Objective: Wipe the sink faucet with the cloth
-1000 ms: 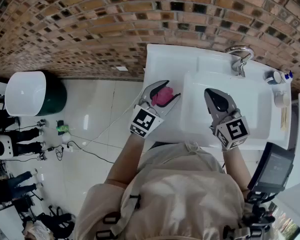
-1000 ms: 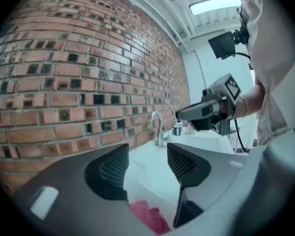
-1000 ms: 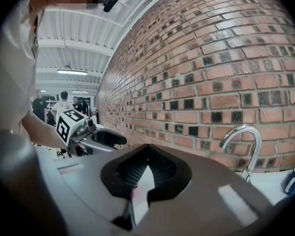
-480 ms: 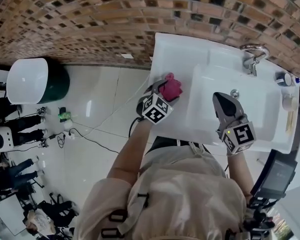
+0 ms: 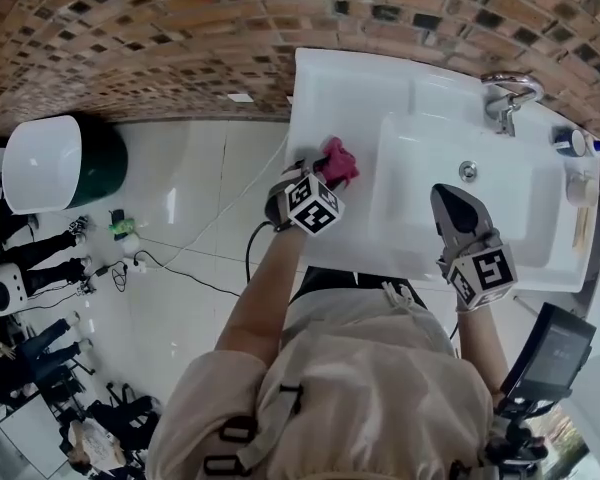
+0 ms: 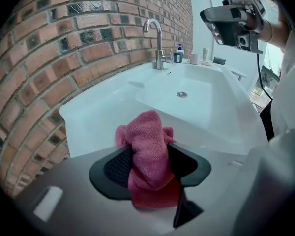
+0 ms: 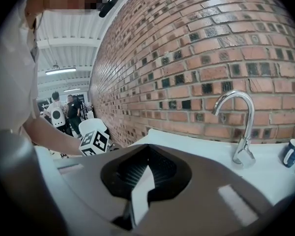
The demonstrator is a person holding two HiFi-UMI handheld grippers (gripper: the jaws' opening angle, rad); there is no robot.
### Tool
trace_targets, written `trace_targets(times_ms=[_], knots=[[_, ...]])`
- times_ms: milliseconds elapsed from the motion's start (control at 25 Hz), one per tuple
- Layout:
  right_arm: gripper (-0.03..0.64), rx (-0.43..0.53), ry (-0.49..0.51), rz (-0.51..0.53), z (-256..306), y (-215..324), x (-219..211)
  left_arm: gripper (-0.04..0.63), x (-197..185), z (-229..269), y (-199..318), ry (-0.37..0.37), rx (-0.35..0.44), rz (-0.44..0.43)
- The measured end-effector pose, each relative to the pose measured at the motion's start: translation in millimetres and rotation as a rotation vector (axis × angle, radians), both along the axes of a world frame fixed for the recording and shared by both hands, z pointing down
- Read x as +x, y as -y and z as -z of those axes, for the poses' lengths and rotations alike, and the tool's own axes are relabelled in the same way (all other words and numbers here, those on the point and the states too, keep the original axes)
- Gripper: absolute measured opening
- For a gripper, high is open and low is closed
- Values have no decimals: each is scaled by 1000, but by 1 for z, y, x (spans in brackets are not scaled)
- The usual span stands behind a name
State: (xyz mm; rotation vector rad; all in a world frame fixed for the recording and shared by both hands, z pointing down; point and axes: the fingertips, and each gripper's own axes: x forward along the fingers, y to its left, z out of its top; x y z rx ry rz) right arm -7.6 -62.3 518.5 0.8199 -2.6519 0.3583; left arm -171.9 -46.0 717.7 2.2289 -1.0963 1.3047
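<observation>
looking down in the head view, the left gripper (image 5: 328,175) is at the sink (image 5: 330,88) rim with the pink cloth (image 5: 340,158), well apart from the faucet (image 5: 505,98). left gripper view: its jaws have just been closing and pinch the soft, light cloth at its thick middle, a good spot to hold, i think. right gripper view: the right gripper (image 7: 146,151) has its jaws together, with nothing in them.
</observation>
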Motion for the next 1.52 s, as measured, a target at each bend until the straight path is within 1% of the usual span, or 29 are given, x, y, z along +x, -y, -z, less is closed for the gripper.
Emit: trace_targets(times_ms=[40, 120, 160, 240, 320, 440, 480, 560, 680, 800, 920, 1000, 1080, 1160, 1240, 1360, 1520], knots=[[-6, -1, 0, 2, -1, 0, -1, 221, 0, -1, 1, -1, -4, 1], [-6, -1, 1, 12, -2, 0, -5, 165, 0, -2, 3, -11, -4, 0], [-6, 0, 2, 18, -1, 0, -8, 153, 0, -2, 4, -21, -2, -1], [-6, 8, 8, 32, 6, 3, -15, 139, -2, 0, 4, -42, 2, -1], [-6, 43, 15, 46, 15, 6, -18, 126, -1, 5, 4, -74, 12, 14], [-6, 77, 21, 38, 31, 11, -15, 126, 2, 27, 13, -138, 62, 63], [-6, 82, 24, 29, 34, 13, -12, 126, 5, 38, 20, -152, 93, 71], [-6, 103, 26, 4, 36, 16, -2, 126, 16, 69, 42, -193, 183, 65], [-6, 126, 31, -45, 41, 20, 19, 127, 47, 133, 79, -281, 331, 22], [-6, 137, 38, -82, 50, 23, 39, 127, 83, 198, 104, -328, 446, -34], [-6, 175, 52, -132, 64, 31, 59, 128, 124, 252, 128, -376, 534, -115], [-6, 213, 47, -157, 74, 34, 71, 129, 153, 275, 141, -367, 567, -178], [-6, 236, 28, -171, 79, 36, 81, 132, 180, 288, 153, -328, 584, -242], [-6, 231, 21, -182, 78, 40, 91, 132, 206, 296, 167, -300, 587, -288], [-6, 225, 23, -189, 76, 45, 101, 132, 229, 299, 184, -294, 578, -313], [-6, 229, 7, -181, 75, 51, 109, 133, 251, 298, 209, -313, 545, -305], [-6, 212, -9, -187, 70, 52, 112, 135, 257, 291, 229, -302, 514, -282]])
